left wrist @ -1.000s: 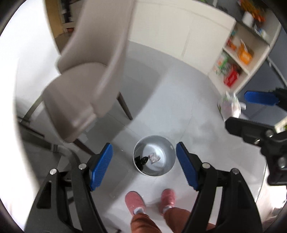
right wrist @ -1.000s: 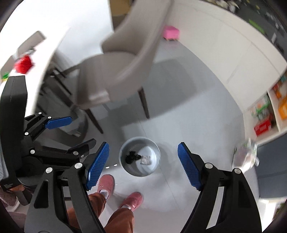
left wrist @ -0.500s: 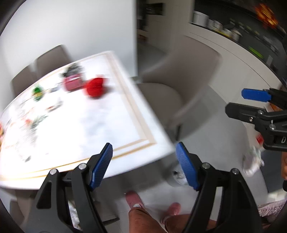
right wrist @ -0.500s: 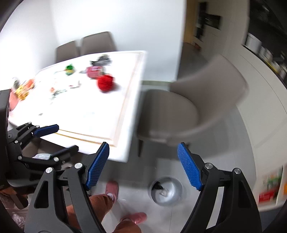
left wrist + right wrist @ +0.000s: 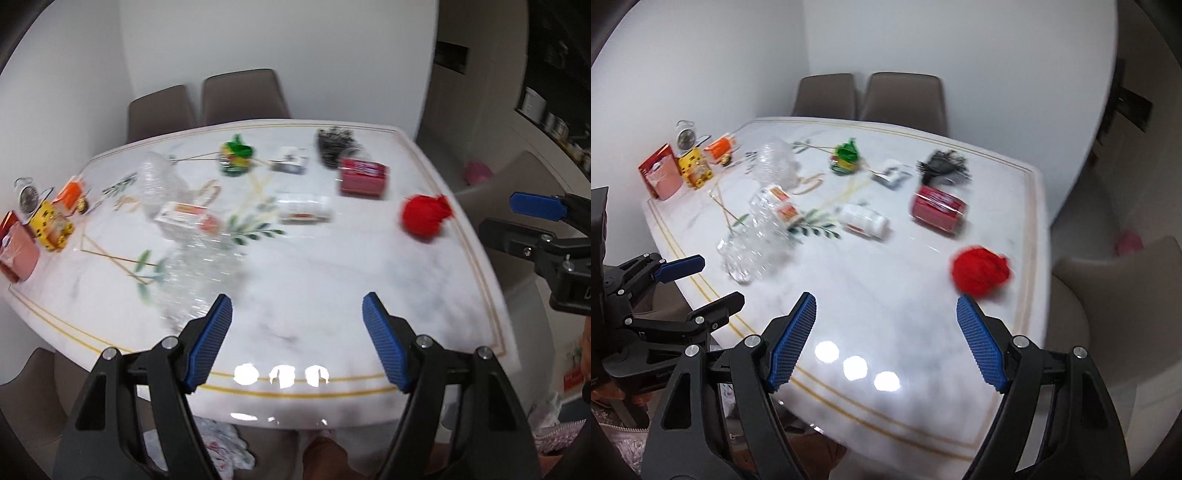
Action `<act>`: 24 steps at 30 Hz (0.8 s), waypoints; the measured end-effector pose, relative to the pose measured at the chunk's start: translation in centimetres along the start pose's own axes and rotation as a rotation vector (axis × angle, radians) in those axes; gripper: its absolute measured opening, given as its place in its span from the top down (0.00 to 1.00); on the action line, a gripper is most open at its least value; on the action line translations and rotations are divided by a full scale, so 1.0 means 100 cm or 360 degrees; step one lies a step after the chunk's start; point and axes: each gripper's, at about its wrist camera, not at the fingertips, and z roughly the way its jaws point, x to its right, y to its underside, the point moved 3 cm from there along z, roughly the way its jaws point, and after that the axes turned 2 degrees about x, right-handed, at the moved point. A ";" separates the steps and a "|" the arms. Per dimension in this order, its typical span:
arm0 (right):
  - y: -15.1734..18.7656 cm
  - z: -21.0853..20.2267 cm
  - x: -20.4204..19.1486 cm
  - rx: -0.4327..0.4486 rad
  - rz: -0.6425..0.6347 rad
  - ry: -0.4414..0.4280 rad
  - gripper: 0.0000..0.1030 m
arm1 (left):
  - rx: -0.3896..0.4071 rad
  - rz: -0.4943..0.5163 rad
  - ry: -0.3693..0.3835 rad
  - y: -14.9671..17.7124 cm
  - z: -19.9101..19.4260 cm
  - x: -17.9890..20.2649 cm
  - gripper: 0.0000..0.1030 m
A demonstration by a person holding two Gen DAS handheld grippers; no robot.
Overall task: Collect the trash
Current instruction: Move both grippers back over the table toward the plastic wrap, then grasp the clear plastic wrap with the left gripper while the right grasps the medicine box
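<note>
Marble table (image 5: 332, 280) fills both views, trash scattered over its far half. Crushed clear bottle (image 5: 757, 229) lies left of centre; dark red box (image 5: 364, 177) and red crumpled ball (image 5: 424, 216) sit toward the right edge. Left gripper (image 5: 297, 341) and right gripper (image 5: 886, 341) hover above the near edge, jaws wide apart, empty.

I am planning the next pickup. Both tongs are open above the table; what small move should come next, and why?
Probably advance the right tongs toward the red crumpled ball: it lies just beyond their right pad, near the table edge, and both tongs are open and hold nothing.
</note>
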 end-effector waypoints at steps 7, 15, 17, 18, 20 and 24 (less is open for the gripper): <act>-0.050 0.062 -0.041 -0.0052 -0.0189 -0.0098 0.26 | -0.0045 -0.0100 -0.0121 -0.018 0.038 -0.062 0.29; -0.082 0.120 -0.061 -0.0137 -0.0390 -0.0240 0.26 | -0.0105 -0.0270 -0.0209 -0.026 0.077 -0.083 0.29; -0.086 0.131 -0.065 -0.0155 -0.0431 -0.0272 0.26 | -0.0127 -0.0312 -0.0220 -0.026 0.088 -0.086 0.29; -0.088 0.139 -0.066 -0.0170 -0.0454 -0.0289 0.26 | -0.0142 -0.0322 -0.0229 -0.026 0.096 -0.087 0.29; -0.089 0.152 -0.066 -0.0207 -0.0483 -0.0309 0.26 | -0.0170 -0.0329 -0.0247 -0.025 0.109 -0.089 0.29; -0.091 0.177 -0.065 -0.0258 -0.0515 -0.0340 0.26 | -0.0227 -0.0387 -0.0249 -0.021 0.137 -0.097 0.29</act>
